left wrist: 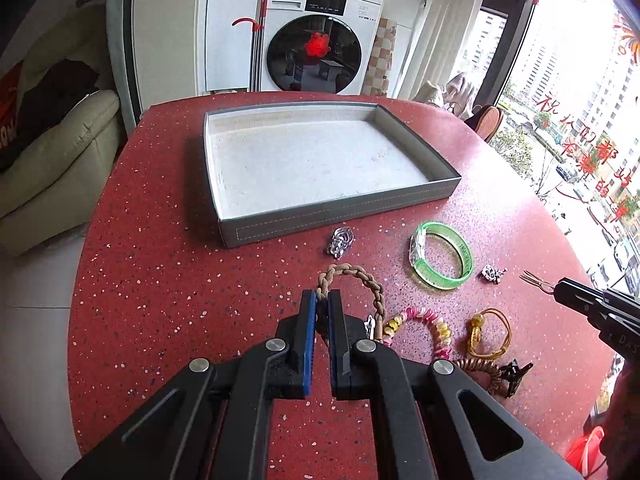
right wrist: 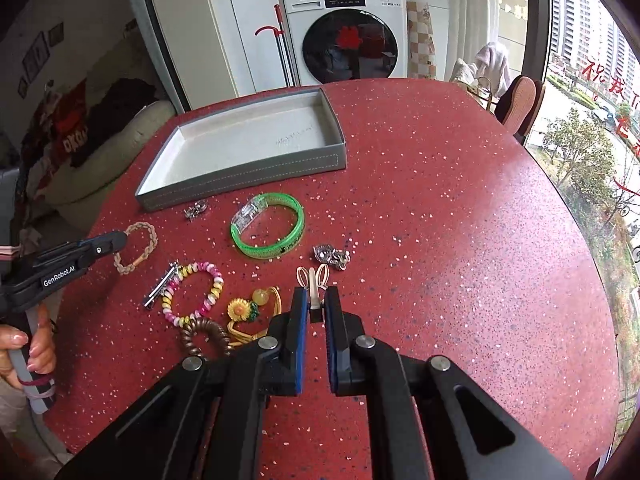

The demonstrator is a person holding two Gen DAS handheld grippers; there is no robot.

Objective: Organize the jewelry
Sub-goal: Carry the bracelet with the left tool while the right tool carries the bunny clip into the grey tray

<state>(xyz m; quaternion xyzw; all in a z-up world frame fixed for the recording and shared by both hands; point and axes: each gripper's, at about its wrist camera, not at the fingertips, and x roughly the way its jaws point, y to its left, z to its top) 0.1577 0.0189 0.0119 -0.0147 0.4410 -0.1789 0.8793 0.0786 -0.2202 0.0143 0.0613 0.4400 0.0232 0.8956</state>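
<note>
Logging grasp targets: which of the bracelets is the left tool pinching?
The tan braided rope bracelet, caught between the left tool fingers. The green bangle and pink-yellow beaded bracelet lie untouched on the table.

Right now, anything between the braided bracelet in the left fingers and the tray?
Nothing visible. The left gripper pinches the braided bracelet; only bare table separates it from the tray. A small silver charm sits just right of that path.

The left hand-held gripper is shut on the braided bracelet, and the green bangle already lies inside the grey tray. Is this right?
Not quite. The left hand-held gripper is shut on the braided bracelet, but the green bangle lies on the red table, in front of the grey tray, not inside it. The right wrist view shows this.
</note>
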